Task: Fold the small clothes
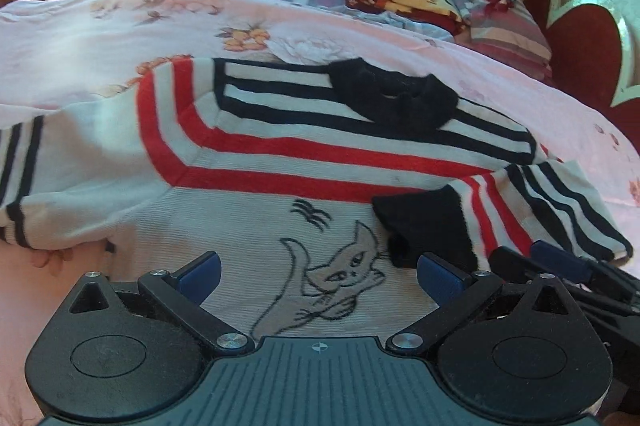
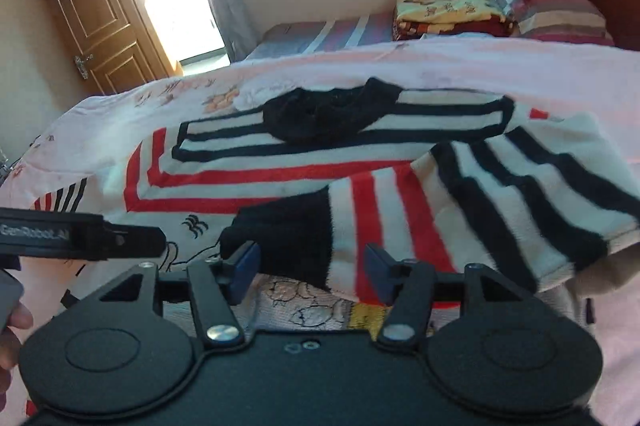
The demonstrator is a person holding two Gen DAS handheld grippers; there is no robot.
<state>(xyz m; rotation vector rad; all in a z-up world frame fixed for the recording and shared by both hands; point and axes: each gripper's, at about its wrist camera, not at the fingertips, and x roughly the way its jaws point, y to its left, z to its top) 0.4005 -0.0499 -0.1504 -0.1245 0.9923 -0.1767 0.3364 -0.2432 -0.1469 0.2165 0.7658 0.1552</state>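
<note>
1. Left wrist view: striped cat-print sweater [image 1: 280,162] lies flat on the pink floral bedspread [image 1: 100,26], collar [image 1: 394,98] far from the camera, body running across the frame. Left tongs [image 1: 319,272] gape empty over the cat print. Right sleeve [image 1: 520,210] is folded inward, black cuff [image 1: 424,226] just ahead and right of them.
2. Right wrist view: right tongs [image 2: 312,270] are parted, cuff [image 2: 280,238] lying between the blue pads [image 2: 246,262], probably not pinched, blur hides it. Sleeve [image 2: 460,202] runs up-right. The right hand's tongs are nearer.
</note>
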